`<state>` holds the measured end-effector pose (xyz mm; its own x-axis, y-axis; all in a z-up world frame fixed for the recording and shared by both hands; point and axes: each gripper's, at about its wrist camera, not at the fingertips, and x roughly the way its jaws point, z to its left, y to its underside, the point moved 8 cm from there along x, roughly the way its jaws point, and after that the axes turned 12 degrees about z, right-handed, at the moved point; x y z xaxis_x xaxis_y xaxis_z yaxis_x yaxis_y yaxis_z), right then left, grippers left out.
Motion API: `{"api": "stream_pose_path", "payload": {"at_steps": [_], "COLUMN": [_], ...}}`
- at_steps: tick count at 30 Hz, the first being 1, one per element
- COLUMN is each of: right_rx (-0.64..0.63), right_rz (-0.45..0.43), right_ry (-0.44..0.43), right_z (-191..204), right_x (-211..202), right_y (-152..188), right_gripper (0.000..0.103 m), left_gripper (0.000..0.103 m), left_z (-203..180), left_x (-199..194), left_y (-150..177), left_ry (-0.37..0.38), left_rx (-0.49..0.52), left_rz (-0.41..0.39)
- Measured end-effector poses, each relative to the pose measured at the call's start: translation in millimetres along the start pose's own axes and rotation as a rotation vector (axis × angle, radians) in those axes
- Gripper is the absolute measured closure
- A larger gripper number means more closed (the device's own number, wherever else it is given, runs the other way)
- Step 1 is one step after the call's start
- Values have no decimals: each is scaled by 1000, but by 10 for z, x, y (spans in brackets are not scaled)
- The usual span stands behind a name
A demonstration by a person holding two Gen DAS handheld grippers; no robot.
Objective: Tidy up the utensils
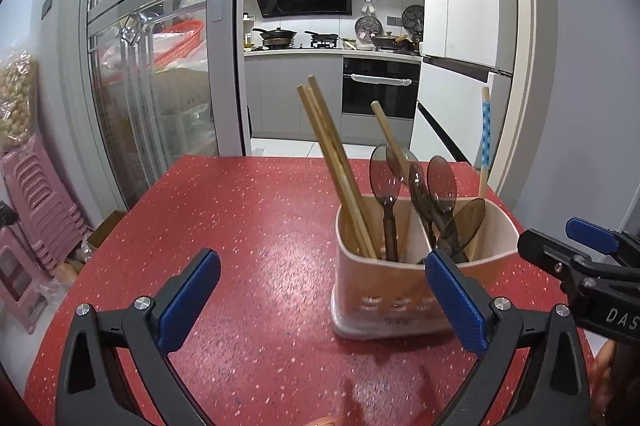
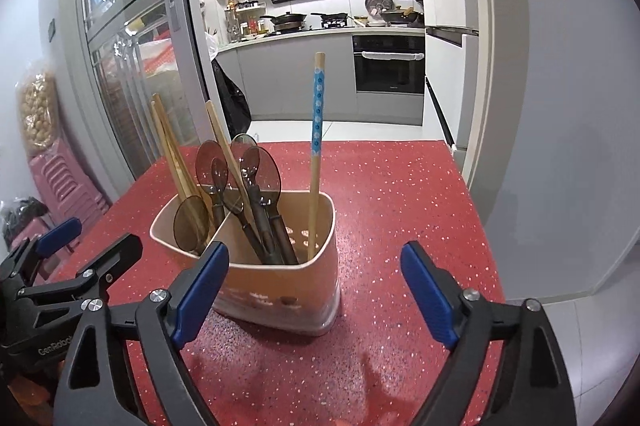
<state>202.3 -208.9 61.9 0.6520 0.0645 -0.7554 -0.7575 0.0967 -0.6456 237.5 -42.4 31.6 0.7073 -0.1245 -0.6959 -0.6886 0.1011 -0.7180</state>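
A pinkish-beige utensil holder point(image 1: 392, 302) point(image 2: 280, 290) with a divider stands on the red speckled table point(image 1: 240, 226) point(image 2: 400, 194). Plain wooden chopsticks point(image 1: 332, 162) point(image 2: 172, 154) lean out to its left. Several brown see-through spoons point(image 1: 440, 182) point(image 2: 256, 166) stand bowl-up in it. A chopstick with a blue patterned top point(image 1: 485, 130) point(image 2: 318, 106) rises at its right side. My left gripper point(image 1: 323, 260) point(image 2: 96, 236) is open, just left of and in front of the holder, holding nothing. My right gripper point(image 2: 315, 254) point(image 1: 558, 238) is open, in front of the holder, also holding nothing.
The table ends just behind the holder and drops off at the right to a pale floor point(image 2: 580, 326). Stacked pink stools point(image 1: 36, 206) stand at the left beside a glass sliding door point(image 1: 152, 66). A kitchen lies beyond.
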Motion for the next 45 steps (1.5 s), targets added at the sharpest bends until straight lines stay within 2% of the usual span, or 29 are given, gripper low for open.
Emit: {"api": "stream_pose_path", "payload": {"at_steps": [12,17,27,32,40,45], "right_rx": [38,45,43,56,44,42], "right_rz": [-94,-85,-4,4,-24,-52], "right_ry": [2,22,95,88,101,109], "right_z": [-1,-6,-5,13,21,-6], "right_x": [-282,-323,-280,-276,-293,-347], "right_y": [181,279,686,805,957,1004], "right_gripper": [13,13,13,12,12,12], "left_gripper": [0,0,0,0,0,0], "left_z": [102,91,141,193,209,152], "left_x": [-195,-236,-285,-273,-263,-336], "left_y": [317,419,707,831,966,991], "left_ry": [-11,-8,-17,-34,-38,-38], "left_rx": [-13,-12,-34,-33,-41,-16], "left_rz": [11,15,38,47,42,8]}}
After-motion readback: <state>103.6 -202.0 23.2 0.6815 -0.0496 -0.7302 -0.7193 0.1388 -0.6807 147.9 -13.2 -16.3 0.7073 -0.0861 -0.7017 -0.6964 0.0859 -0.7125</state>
